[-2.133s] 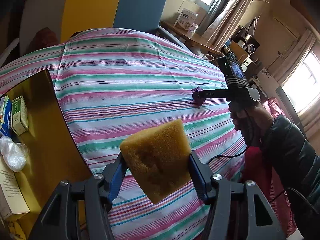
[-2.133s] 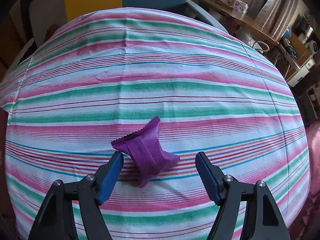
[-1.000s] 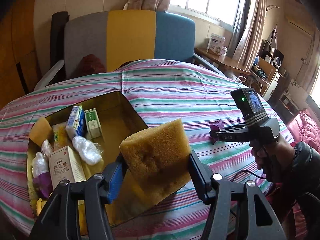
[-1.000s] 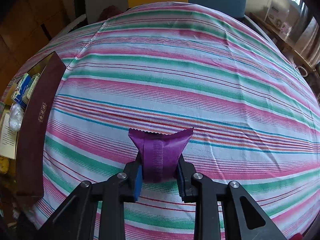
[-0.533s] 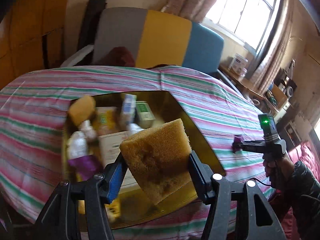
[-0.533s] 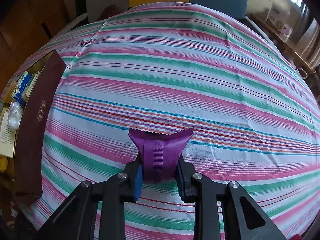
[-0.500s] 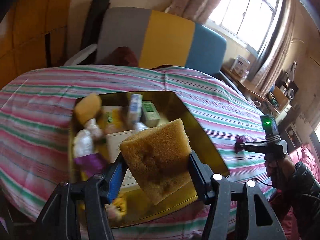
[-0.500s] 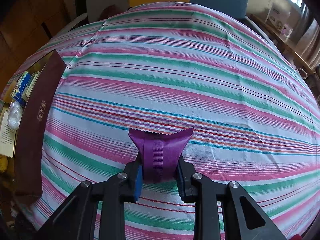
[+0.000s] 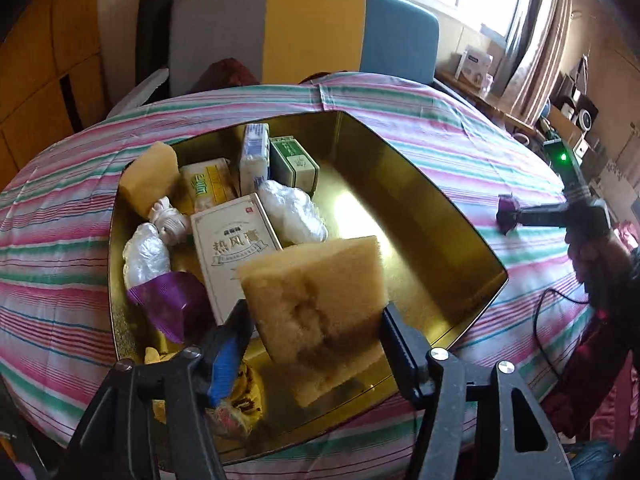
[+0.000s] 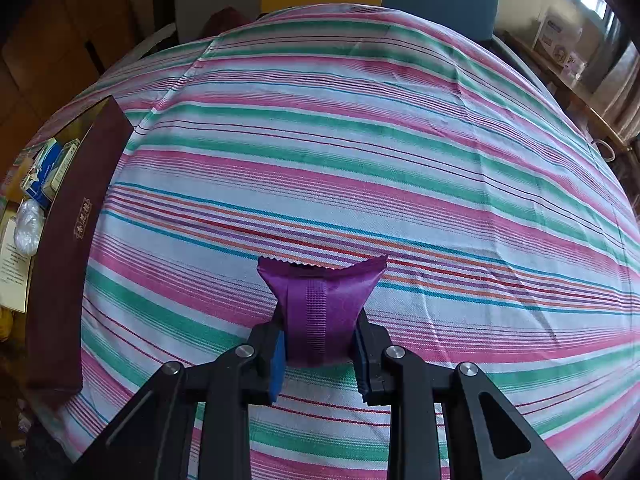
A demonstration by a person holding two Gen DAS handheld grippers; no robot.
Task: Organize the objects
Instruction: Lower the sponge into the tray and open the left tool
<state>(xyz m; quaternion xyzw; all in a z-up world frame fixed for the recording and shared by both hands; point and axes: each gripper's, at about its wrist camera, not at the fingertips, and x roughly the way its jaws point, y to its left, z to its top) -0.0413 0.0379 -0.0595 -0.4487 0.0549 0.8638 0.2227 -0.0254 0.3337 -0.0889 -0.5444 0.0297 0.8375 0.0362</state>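
A yellow-brown sponge [image 9: 320, 300] sits between the fingers of my left gripper [image 9: 312, 314], above the near half of the gold tin [image 9: 440, 208]. The jaws are opening, and both fingers still touch the sponge's sides. My right gripper [image 10: 320, 344] is shut on a purple packet [image 10: 320, 292], low over the striped tablecloth [image 10: 360, 140]. The left wrist view also shows that right gripper [image 9: 516, 216] with the packet [image 9: 506, 210], to the right of the tin. In the right wrist view the tin's dark red wall [image 10: 68, 240] stands far left.
The tin holds a white lettered box [image 9: 236, 248], two small cartons [image 9: 294, 164], clear plastic bags [image 9: 292, 212], another sponge [image 9: 150, 176], a purple packet [image 9: 172, 300] and yellow wrappers [image 9: 240, 392]. Behind the table stands a grey, yellow and blue chair [image 9: 312, 32]. A person's hand [image 9: 592, 252] holds the right gripper.
The left gripper swung left from over the cloth to above the tin and sank closer, and its jaws have widened slightly around the sponge. The right gripper closed on the purple packet, then stayed still.
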